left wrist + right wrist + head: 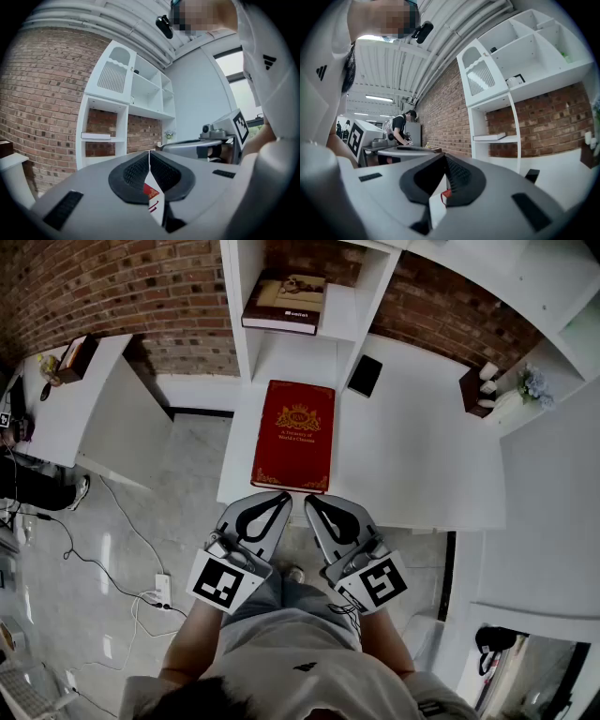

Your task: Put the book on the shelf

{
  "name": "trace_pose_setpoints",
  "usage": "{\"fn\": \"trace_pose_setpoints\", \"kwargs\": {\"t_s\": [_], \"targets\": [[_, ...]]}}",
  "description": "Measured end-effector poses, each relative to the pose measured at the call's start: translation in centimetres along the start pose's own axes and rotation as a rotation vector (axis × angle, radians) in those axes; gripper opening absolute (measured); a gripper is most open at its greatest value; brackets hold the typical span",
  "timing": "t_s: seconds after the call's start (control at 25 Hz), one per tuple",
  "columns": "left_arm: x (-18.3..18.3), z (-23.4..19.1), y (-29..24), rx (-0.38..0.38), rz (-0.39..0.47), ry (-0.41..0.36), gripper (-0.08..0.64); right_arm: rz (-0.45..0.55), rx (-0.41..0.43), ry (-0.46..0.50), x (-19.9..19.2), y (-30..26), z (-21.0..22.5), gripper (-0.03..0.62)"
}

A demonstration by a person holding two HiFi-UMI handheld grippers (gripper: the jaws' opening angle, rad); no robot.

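Both tools are hovering level, side by side, at the near edge of the surface (pixel 412 446). The left gripper (pixel 283 496) is holding its jaws pressed together on nothing, and the right gripper (pixel 310 500) is doing the same. Each gripper view is showing only a sliver of red below the closed pads. The red book (pixel 293 435) is lying flat, cover up, just ahead of both sets of jaws, seemingly not touching them. Further ahead, the shelf (pixel 246 296) is standing with another book (pixel 286 304) in one compartment and a bare one beneath it. A black slab (pixel 365 376) is lying ahead and to the right of the right jaws.

The step in hand looks like the grasp. Both jaws would need opening wider than the book's thickness before advancing. Because the book is lying flat, one pad must get under its near edge, so drawing it slightly over the surface's edge may help. Gripping near both near corners should stop the heavy cover from sagging or twisting during the lift.
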State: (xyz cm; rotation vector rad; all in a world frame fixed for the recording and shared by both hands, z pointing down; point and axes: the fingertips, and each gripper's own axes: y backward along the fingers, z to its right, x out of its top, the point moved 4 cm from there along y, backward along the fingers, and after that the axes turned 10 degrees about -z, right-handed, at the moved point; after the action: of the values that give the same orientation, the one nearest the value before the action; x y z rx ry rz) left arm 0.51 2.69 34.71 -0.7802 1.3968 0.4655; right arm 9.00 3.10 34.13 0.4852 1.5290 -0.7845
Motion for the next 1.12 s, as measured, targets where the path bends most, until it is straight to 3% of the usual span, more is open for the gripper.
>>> {"fn": "trace_pose_setpoints", "kwargs": {"t_s": [0.6,1.12], "targets": [[-0.3,-1.4,0.8,0.011,-0.005,0.025,0.015,0.0,-0.007,0.001,0.3,-1.3,-0.5,0.011],[-5.0,-4.8,0.8,0.083,-0.097,0.084,0.017,-0.125,-0.072,-0.053,-4.7,-1.8,1.2,0.019]]}}
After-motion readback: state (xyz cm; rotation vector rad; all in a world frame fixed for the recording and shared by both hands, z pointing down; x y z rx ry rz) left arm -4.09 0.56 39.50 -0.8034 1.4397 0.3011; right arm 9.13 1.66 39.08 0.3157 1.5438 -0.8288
